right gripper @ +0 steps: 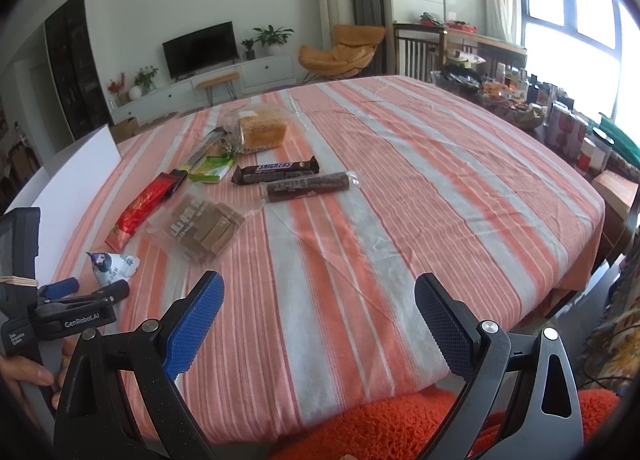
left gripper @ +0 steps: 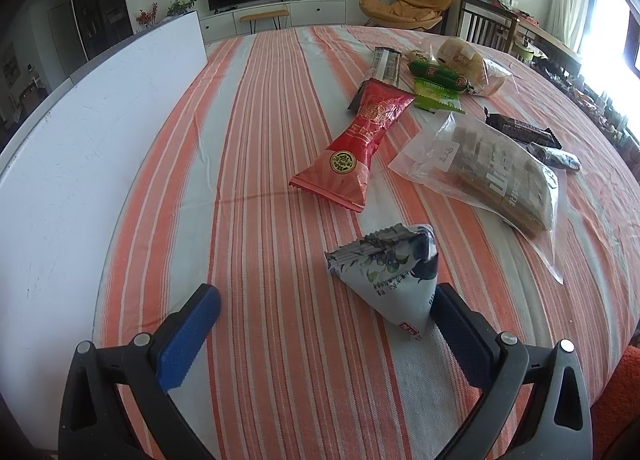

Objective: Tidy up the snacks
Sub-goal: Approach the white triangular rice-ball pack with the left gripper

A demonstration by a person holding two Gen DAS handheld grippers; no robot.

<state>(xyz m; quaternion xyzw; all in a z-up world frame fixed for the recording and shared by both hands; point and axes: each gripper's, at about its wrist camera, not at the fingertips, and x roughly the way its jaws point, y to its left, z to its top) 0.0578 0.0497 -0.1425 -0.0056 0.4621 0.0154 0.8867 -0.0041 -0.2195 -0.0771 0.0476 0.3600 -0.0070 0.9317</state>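
Blue-padded and spread wide, the left gripper [left gripper: 326, 318] is seen in the left wrist view just above the striped cloth [left gripper: 256, 164] of the bench, with nothing held. The white triangular snack packet [left gripper: 390, 272] lies ahead and to the right of the gripper's centre line, its lower corner just beside the right-hand pad. Its long axis is judged to run diagonally from that pad away toward the middle of the opening. A small shift to the right is judged necessary before closure. Beyond the packet, the red wrapper [left gripper: 360, 140] and the clear bag of brown bars [left gripper: 492, 172] are found, apart from it. A white board [left gripper: 80, 148] stands along the left side, well clear of the approach.

From the right wrist view, the right gripper [right gripper: 320, 310] is shown spread and empty over the near bench edge. The triangular packet [right gripper: 114, 264] lies far to its left, directly ahead of the left gripper [right gripper: 90, 288], which is therefore the nearer one. The Snickers bar [right gripper: 276, 170] and a dark roll [right gripper: 312, 184] lie in the middle distance. No obstruction is seen between packet and left gripper.
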